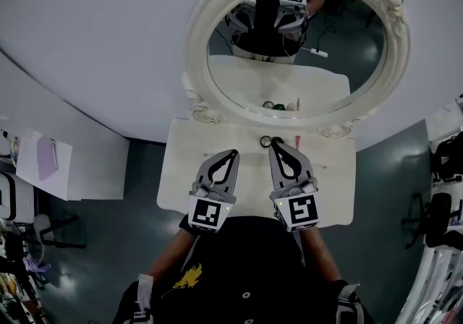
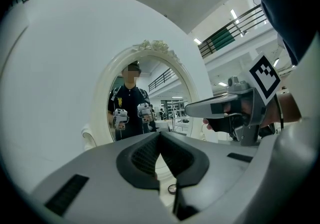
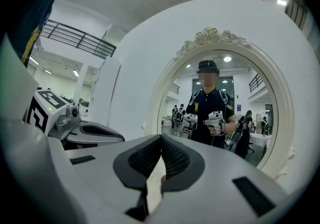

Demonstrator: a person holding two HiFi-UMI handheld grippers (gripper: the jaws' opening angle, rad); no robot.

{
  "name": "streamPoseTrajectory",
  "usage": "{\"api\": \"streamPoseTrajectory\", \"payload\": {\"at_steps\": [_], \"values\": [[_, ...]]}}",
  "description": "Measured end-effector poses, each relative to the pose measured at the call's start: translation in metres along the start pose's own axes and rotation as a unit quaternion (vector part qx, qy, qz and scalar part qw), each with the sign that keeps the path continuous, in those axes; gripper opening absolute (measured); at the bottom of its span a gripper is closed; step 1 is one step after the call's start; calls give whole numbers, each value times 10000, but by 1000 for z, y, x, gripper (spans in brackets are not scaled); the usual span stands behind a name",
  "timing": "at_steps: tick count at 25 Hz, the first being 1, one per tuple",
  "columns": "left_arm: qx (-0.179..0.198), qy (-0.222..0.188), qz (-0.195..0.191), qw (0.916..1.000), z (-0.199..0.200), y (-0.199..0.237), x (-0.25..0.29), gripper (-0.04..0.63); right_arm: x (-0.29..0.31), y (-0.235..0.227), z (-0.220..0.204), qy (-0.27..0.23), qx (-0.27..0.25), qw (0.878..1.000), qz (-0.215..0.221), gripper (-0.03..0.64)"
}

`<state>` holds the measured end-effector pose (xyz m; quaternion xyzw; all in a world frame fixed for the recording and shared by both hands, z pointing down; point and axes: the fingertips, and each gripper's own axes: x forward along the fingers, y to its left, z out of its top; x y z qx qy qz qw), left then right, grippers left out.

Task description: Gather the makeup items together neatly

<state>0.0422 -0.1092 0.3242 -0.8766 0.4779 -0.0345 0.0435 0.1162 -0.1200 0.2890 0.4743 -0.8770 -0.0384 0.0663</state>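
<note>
Both empty, jaws together: left hand-held gripper [image 1: 233, 152], right hand-held gripper [image 1: 273, 147], hovering over bench [image 1: 181, 174]. Makeup items [image 1: 266, 142] lying clustered by mirror [image 1: 195, 48]; gathering pending or finished.

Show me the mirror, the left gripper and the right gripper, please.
mirror [image 1: 296, 69], head view, on the glass.
left gripper [image 1: 234, 151], head view, between its fingertips.
right gripper [image 1: 273, 145], head view, between its fingertips.

No text, brand or number is legible — anywhere.
</note>
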Motion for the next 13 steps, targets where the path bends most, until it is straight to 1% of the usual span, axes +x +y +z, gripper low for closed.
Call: {"api": "streamPoseTrajectory", "payload": {"at_steps": [2, 4, 7, 9, 13], "values": [[16, 182, -31, 9998, -6, 0, -1, 14, 1, 1, 2, -41, -15, 10000, 22, 14], [21, 135, -32, 9999, -5, 0, -1, 14, 0, 1, -1, 61, 35, 10000, 24, 14], [-82, 337, -47, 9994, -11, -2, -3, 13, -3, -1, -7, 194, 22, 9998, 18, 15], [-102, 384, -64, 9992, -13, -4, -3, 14, -4, -1, -9, 225, -18, 9997, 43, 15], [-119, 374, -123, 9992, -13, -11, 2, 12, -4, -2, -2, -23, -19, 9999, 105, 15]]}}
